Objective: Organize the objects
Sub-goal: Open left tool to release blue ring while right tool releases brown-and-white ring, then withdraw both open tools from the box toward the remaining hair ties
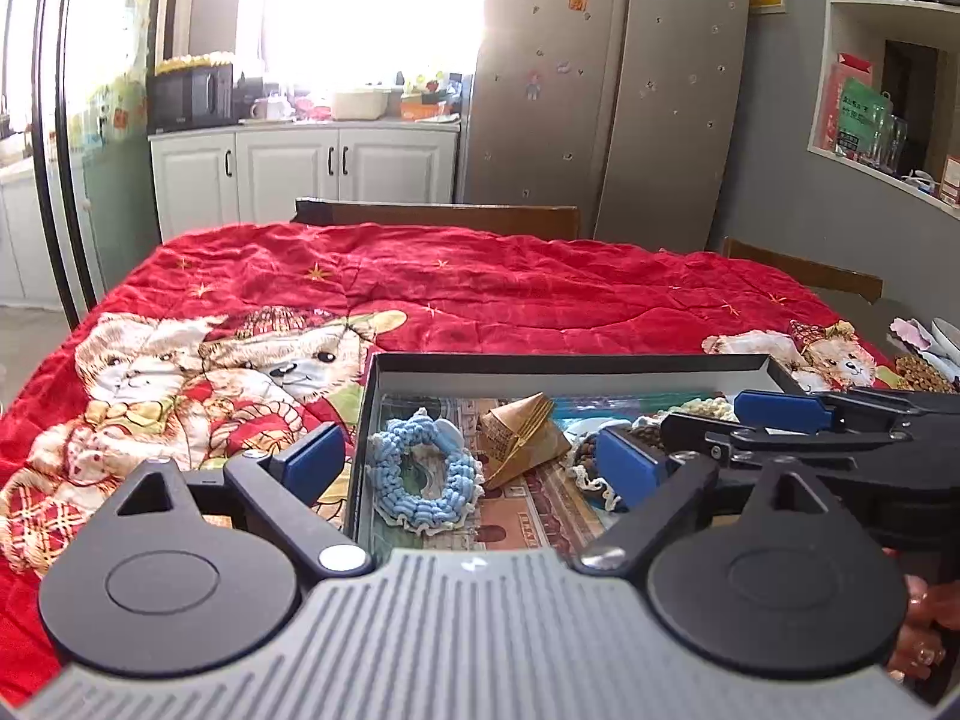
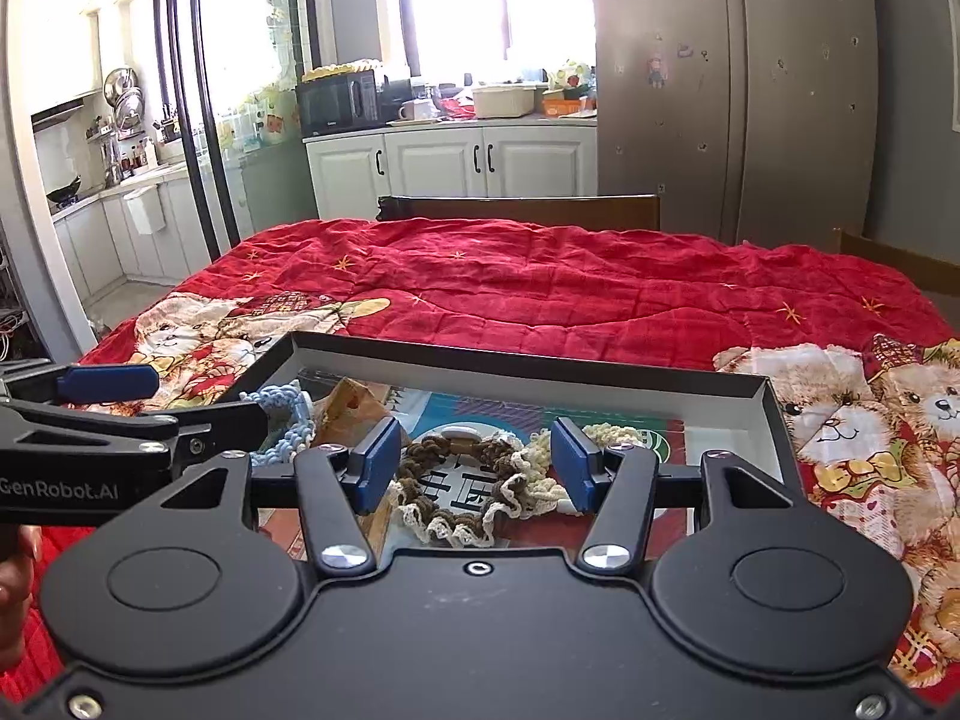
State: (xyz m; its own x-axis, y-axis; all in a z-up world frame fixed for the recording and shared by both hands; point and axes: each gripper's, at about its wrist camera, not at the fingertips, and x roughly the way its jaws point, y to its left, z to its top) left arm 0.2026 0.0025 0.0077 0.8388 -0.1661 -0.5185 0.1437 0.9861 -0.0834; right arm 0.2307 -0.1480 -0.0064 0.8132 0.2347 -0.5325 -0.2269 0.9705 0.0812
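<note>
Over the box [image 2: 774, 414], both claws are hanging spread and pinching nothing, the right claw [image 2: 477, 468] straddling the brown ring [image 2: 462, 480] and the left claw [image 1: 474, 459] the blue ring [image 1: 420, 474], so either could be snagging loops.

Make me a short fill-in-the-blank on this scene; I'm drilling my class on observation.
1. The blue scrunchie lies inside the ____.
2. The table is covered by a ____ blanket.
3. The right tongs stand open above the ____ scrunchie.

Missing words: box; red; brown
</note>
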